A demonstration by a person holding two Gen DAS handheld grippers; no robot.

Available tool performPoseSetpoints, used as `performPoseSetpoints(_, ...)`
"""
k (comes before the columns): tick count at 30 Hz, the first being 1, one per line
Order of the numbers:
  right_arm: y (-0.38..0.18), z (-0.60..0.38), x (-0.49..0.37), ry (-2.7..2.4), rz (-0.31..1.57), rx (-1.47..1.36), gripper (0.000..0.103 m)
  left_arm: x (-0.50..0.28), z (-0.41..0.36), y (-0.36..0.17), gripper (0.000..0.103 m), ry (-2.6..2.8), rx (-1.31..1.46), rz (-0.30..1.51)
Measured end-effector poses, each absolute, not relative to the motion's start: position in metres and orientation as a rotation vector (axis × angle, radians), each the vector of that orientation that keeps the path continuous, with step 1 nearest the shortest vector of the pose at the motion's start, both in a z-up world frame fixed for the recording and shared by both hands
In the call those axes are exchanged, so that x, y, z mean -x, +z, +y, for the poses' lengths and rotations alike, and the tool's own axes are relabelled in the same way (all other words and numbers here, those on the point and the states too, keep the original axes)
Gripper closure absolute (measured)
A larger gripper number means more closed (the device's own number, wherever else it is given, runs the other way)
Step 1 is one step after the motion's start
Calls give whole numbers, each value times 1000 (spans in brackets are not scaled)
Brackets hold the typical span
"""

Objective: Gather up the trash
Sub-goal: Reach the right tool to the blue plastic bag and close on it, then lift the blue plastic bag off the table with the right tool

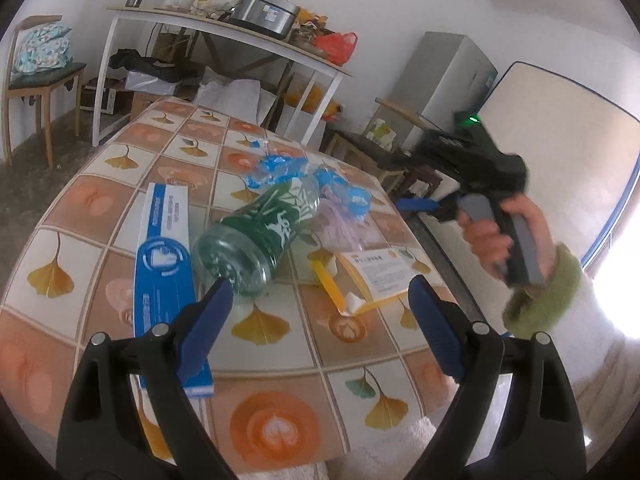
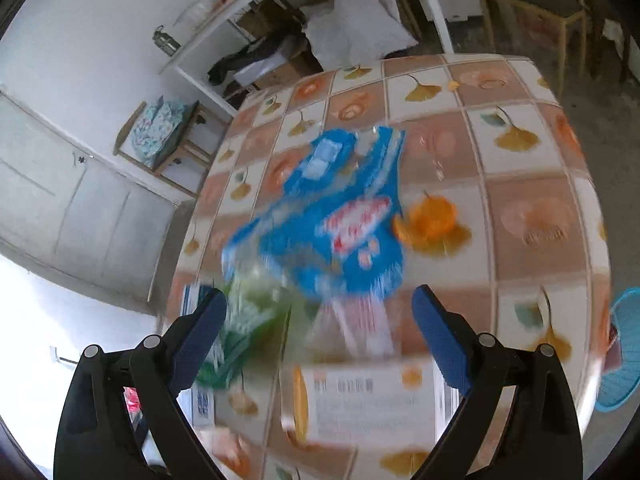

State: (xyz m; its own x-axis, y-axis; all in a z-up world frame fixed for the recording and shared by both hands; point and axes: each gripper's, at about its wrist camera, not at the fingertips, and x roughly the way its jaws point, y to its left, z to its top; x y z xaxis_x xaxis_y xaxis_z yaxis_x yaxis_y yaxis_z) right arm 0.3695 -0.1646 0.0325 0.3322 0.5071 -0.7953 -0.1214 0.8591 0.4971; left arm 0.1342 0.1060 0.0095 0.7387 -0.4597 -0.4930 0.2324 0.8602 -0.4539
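Note:
A clear plastic bottle with a green label (image 1: 260, 232) lies on its side on the patterned table (image 1: 280, 364), its base toward my open left gripper (image 1: 320, 292), whose left fingertip is near the base. A flattened blue box (image 1: 164, 276) lies left of it. A blue plastic wrapper (image 1: 280, 168) and a pinkish clear bag (image 1: 340, 224) lie behind. A yellow-white carton (image 1: 376, 276) lies to the right. My right gripper (image 1: 420, 204) hovers over the table's right edge. In the blurred right wrist view it (image 2: 320, 300) is open above the blue wrapper (image 2: 340, 220), bottle (image 2: 248, 320) and carton (image 2: 368, 404). Orange peel (image 2: 430, 218) lies beside.
A white side table (image 1: 224, 32) loaded with pots and bags stands behind. A wooden chair (image 1: 36, 80) with a cushion is at far left. A grey cabinet (image 1: 444, 80) and a mattress (image 1: 560, 152) stand right. A blue basket (image 2: 624, 344) sits past the table's right edge.

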Motion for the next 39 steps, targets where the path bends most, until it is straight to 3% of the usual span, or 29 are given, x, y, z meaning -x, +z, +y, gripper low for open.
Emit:
performPoseSetpoints(6,17,-120,-456,397,1307,-236,12,-152,98,8,18,-403,400,654)
performPoseSetpoints(12,-35,-84,-526,269,1485,-110,12,-156,88,4,18,-442,400,667)
performPoseSetpoints(20,-61,-55,-531,192,1530,70,11,-156,87,-1,18,-466,406,681)
performPoseSetpoints(24,-58,-48,-522,142,1487,153,31,-156,89,-3,18,-472,415,682)
performPoseSetpoints(32,-47,-56,-505,108,1454,94,96,-148,90,-1,18,-466,410,662)
performPoseSetpoints(39,-1,-85,-478,137,1285,-43,100,-134,92,8,18,-444,371,623)
